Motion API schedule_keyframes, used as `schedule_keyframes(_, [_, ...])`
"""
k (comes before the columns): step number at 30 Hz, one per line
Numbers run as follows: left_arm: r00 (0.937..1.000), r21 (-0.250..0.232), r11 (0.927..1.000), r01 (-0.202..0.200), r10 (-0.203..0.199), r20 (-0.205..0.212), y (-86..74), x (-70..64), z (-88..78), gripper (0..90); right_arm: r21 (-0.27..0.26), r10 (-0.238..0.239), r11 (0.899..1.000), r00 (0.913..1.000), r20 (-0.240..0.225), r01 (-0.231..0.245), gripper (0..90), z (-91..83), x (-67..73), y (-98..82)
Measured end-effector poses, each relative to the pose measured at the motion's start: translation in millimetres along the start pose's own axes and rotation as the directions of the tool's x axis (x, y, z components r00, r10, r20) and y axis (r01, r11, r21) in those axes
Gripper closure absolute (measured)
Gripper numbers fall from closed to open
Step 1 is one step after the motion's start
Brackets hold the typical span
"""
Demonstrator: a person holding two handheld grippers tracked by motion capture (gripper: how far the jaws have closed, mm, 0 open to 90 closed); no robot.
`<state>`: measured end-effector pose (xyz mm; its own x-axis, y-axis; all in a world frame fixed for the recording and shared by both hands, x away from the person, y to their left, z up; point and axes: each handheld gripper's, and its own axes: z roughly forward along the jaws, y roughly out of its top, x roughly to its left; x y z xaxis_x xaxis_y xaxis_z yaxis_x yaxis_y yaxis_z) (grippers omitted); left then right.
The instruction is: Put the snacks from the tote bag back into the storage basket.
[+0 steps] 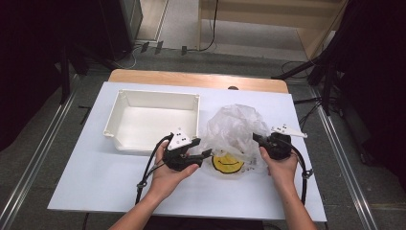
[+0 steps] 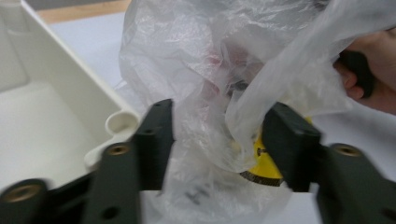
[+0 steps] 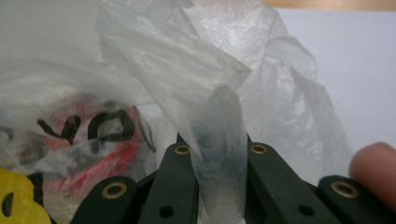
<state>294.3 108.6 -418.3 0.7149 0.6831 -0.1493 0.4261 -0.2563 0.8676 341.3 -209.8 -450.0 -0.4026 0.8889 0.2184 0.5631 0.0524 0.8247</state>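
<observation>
A crumpled translucent plastic bag [image 1: 234,127] with a yellow smiley print [image 1: 227,164] lies on the white table right of the tray. My left gripper [image 1: 207,153] points at the bag's left side. In the left gripper view its jaws [image 2: 222,135] stand open, with loose bag film [image 2: 187,60] bulging between them and the yellow print [image 2: 266,161] beyond. My right gripper [image 1: 256,139] is at the bag's right side. In the right gripper view it [image 3: 219,154] is shut on a fold of the bag [image 3: 187,60]; red and black print shows through the film at left.
A white empty tray [image 1: 158,92] sits at the back left of the white table top [image 1: 95,177], its corner wall [image 2: 60,79] close to my left gripper. A wooden strip [image 1: 196,79] runs along the far edge. The right hand [image 2: 373,79] is behind the bag.
</observation>
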Motion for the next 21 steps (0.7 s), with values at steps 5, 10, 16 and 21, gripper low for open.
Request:
schedule_keyframes(5, [0.9966, -0.039, 0.9958, -0.082, 0.082, -0.007, 9.3, -19.8, -1.5, 16.7, 0.007, -0.026, 1.000, 0.9996, -0.006, 0.026, 88.5, -1.3, 4.6, -3.1])
schedule_keyframes(10, [0.9903, -0.098, 0.9856, -0.137, 0.139, 0.006, 15.4, -35.0, -4.5, 23.5, 0.005, -0.052, 0.999, 0.9984, -0.023, 0.052, 87.3, -6.4, 9.5, -5.5])
schedule_keyframes(16, [0.9894, -0.122, 0.9898, -0.074, 0.088, 0.116, 15.9, -19.2, -6.8, 84.6, -0.003, -0.086, 0.996, 0.9958, -0.032, 0.086, 85.6, -15.4, 12.7, -7.8])
schedule_keyframes(21, [0.9982, -0.023, 0.9994, 0.026, -0.025, 0.055, -0.3, 3.5, 11.9, 90.0, -0.048, -0.076, 0.996, 0.9970, -0.018, 0.075, 86.5, -26.9, 8.5, -6.7])
